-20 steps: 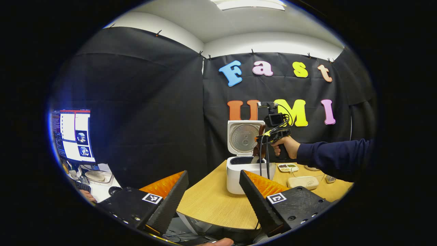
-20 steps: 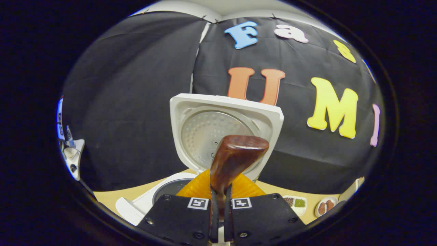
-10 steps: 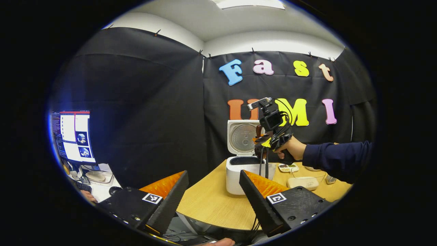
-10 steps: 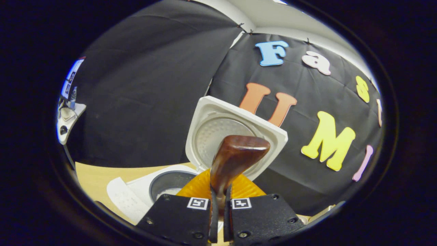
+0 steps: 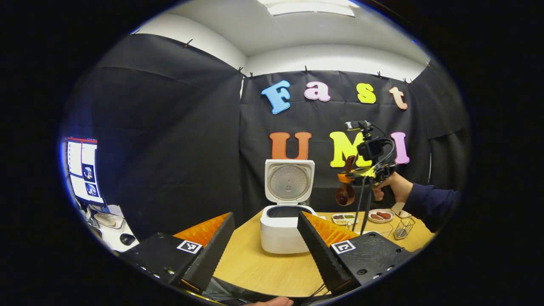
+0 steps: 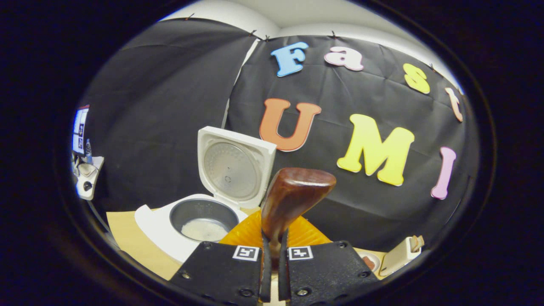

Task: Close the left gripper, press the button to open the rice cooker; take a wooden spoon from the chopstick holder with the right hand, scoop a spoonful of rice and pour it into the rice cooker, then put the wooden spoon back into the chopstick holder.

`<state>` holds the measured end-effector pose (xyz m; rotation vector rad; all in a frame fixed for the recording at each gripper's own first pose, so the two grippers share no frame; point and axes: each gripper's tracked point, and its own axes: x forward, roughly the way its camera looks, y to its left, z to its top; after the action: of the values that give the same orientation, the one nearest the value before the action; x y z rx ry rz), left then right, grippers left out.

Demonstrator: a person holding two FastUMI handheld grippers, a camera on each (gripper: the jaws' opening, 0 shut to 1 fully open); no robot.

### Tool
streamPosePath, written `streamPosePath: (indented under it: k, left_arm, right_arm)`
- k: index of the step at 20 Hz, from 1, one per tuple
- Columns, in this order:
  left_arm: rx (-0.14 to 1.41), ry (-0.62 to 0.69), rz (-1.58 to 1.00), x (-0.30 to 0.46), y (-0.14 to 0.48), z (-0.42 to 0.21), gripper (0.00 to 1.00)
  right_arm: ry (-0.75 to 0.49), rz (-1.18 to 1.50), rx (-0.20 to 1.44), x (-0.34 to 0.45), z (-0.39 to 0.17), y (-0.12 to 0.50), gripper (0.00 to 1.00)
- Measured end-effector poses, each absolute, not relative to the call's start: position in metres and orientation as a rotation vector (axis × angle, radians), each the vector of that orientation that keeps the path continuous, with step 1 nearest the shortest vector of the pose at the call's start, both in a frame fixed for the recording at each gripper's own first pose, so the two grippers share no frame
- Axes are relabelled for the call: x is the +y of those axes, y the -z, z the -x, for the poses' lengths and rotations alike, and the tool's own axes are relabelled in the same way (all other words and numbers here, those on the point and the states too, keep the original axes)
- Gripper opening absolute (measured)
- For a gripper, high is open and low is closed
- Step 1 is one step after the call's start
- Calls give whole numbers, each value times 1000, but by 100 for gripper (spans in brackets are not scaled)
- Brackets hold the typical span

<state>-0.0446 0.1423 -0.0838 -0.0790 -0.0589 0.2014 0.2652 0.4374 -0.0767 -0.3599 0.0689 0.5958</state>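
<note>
A white rice cooker (image 5: pixel 284 231) stands on a wooden table (image 5: pixel 263 267), lid (image 5: pixel 289 182) raised upright, rice (image 6: pixel 204 229) lying in its pot. To the cooker's right and above the table, clear of the rim, the right gripper (image 5: pixel 346 178) clamps a wooden spoon (image 6: pixel 289 202) by its handle. The wire chopstick holder (image 5: pixel 402 228) sits near the table's far right edge. Nearer than the cooker, the left gripper (image 5: pixel 265 238) hovers with fingers spread wide, holding nothing
</note>
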Motion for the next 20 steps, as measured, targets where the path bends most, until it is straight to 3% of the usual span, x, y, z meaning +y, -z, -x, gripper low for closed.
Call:
streamPosePath:
  k: [12,20]
  left_arm:
    - [-88,-44,88,31,63,-42,94]
    - [-52,2,59,-7,66,-70,94]
  right_arm:
    - [-327,182,63,207,-261,48,13]
    - [-178,116,115,115,-264,106,15]
